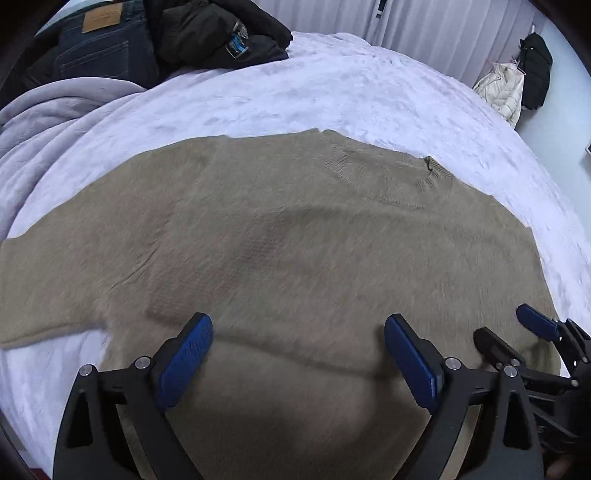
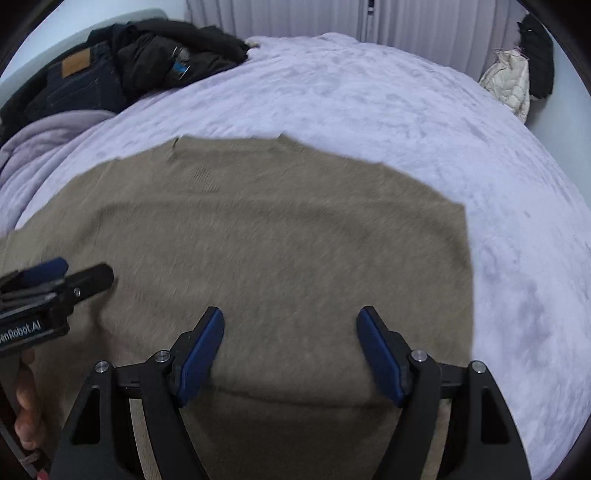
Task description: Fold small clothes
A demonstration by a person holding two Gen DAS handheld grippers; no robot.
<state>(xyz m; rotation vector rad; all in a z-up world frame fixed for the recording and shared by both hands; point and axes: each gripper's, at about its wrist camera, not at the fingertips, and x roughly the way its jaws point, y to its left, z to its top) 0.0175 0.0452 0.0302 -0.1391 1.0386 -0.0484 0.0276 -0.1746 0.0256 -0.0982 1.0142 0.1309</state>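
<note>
A beige knit sweater point(image 1: 295, 236) lies flat on the bed, its neckline point(image 1: 430, 173) toward the far side; it also shows in the right wrist view point(image 2: 266, 236). My left gripper point(image 1: 298, 328) is open and empty, hovering just above the sweater's near part. My right gripper point(image 2: 290, 321) is open and empty above the sweater's near right part. The right gripper point(image 1: 513, 326) shows at the right edge of the left wrist view, and the left gripper point(image 2: 77, 271) at the left edge of the right wrist view.
The bed is covered by a lavender fleece blanket point(image 1: 332, 85). Dark jeans point(image 1: 99, 44) and black clothes point(image 1: 221, 33) are piled at the far left. A white jacket point(image 1: 504, 92) and a black garment point(image 1: 535, 66) hang at the far right by curtains.
</note>
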